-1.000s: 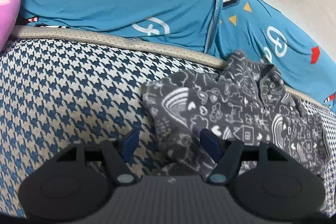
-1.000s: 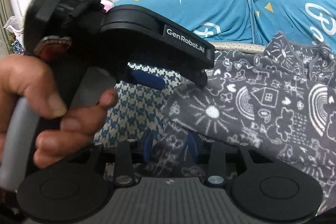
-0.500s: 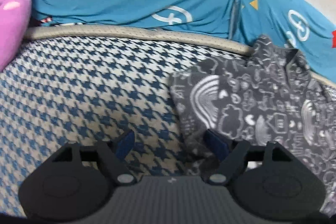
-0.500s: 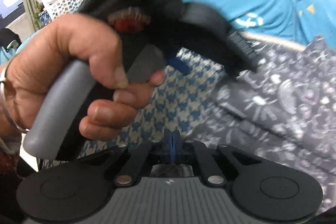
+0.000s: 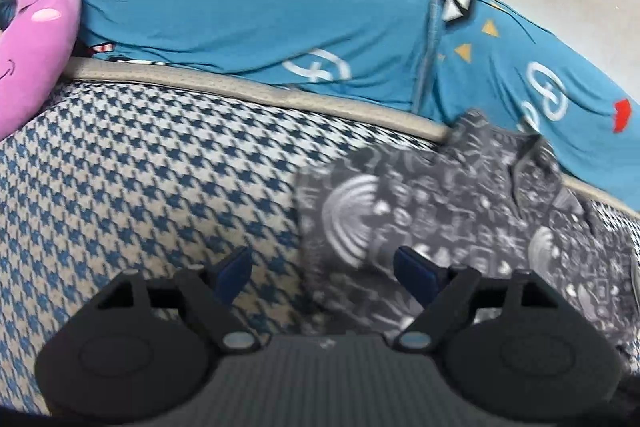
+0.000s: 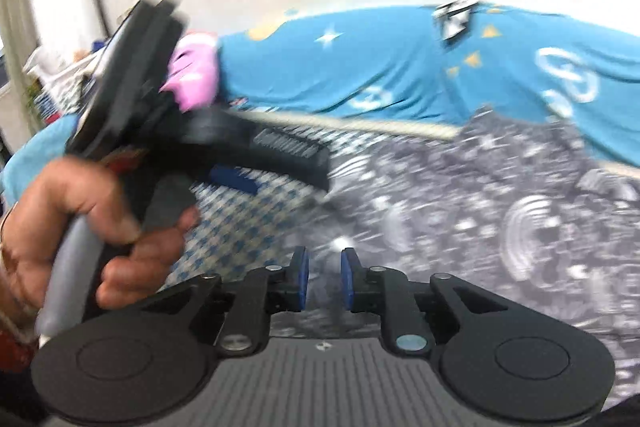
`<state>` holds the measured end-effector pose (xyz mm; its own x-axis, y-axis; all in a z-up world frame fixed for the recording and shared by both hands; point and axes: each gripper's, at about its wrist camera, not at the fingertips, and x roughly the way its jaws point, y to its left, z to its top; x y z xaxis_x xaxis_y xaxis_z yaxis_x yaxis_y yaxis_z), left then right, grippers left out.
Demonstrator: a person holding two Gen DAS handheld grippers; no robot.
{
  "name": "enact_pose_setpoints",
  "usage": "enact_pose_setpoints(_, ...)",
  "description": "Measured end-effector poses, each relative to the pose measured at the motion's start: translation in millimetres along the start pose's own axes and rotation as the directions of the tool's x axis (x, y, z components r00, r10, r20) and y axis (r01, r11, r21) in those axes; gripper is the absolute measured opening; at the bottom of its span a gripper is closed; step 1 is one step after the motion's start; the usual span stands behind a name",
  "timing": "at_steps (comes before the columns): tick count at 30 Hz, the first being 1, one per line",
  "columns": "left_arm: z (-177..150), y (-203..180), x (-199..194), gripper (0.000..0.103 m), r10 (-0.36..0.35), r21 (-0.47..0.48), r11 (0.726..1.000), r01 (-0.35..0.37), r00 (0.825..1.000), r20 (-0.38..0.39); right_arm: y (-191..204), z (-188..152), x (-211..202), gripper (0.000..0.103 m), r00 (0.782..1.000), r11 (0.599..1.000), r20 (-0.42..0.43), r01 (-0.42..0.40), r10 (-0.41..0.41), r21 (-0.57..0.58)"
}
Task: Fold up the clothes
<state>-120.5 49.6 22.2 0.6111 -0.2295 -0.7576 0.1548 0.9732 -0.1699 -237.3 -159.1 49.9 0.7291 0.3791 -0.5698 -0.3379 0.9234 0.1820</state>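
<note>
A dark grey garment with white doodles [image 5: 440, 219] lies partly folded on the houndstooth bed cover [image 5: 140, 167], its collar toward the teal pillows. My left gripper [image 5: 325, 269] is open and low over the garment's left edge; its right finger is above the cloth, its left finger above the bare cover. In the right wrist view the garment [image 6: 500, 211] is blurred. My right gripper [image 6: 324, 281] hovers at its near-left edge, open by a narrow gap with nothing clearly held. A hand [image 6: 92, 223] holds the left gripper, whose blue finger [image 6: 234, 180] shows.
Two teal printed pillows [image 5: 260, 27] line the far side behind a beige piped edge [image 5: 240, 87]. A pink plush toy [image 5: 32, 39] leans at the far left. A white wall rises behind. Room clutter shows blurred at the left [image 6: 52, 67].
My right gripper went from pinching the garment's edge, to fully shut, to a narrow open gap now. The left gripper stayed open and shifted slightly along the garment's left edge.
</note>
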Motion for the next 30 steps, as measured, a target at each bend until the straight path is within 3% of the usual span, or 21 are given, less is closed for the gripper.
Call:
enact_pose_setpoints(10, -20.9, -49.0, -8.6, 0.094, -0.040, 0.118, 0.992, 0.041, 0.999, -0.013, -68.2, -1.5, -41.5, 0.021, 0.983, 0.975, 0.040, 0.174, -0.180, 0.136)
enact_pose_setpoints(18, -29.0, -66.4, -0.8, 0.099, -0.032, 0.160, 0.986, 0.037, 0.999, -0.031, -106.8, 1.7, -65.4, 0.023, 0.960, 0.947, 0.055, 0.260, -0.274, 0.189)
enact_pose_setpoints(25, -30.9, -71.8, 4.9, 0.102, -0.015, 0.182, 0.983, 0.021, 0.999, -0.035, -144.0, -3.2, -81.2, 0.023, 0.954, 0.915, 0.040, 0.272, -0.297, 0.299)
enact_pose_setpoints(30, -30.2, -73.1, 7.1, 0.103, -0.013, 0.189, 0.982, 0.021, 0.999, -0.042, -144.0, -6.9, -83.3, 0.023, 0.960, 0.923, 0.004, 0.268, -0.279, 0.275)
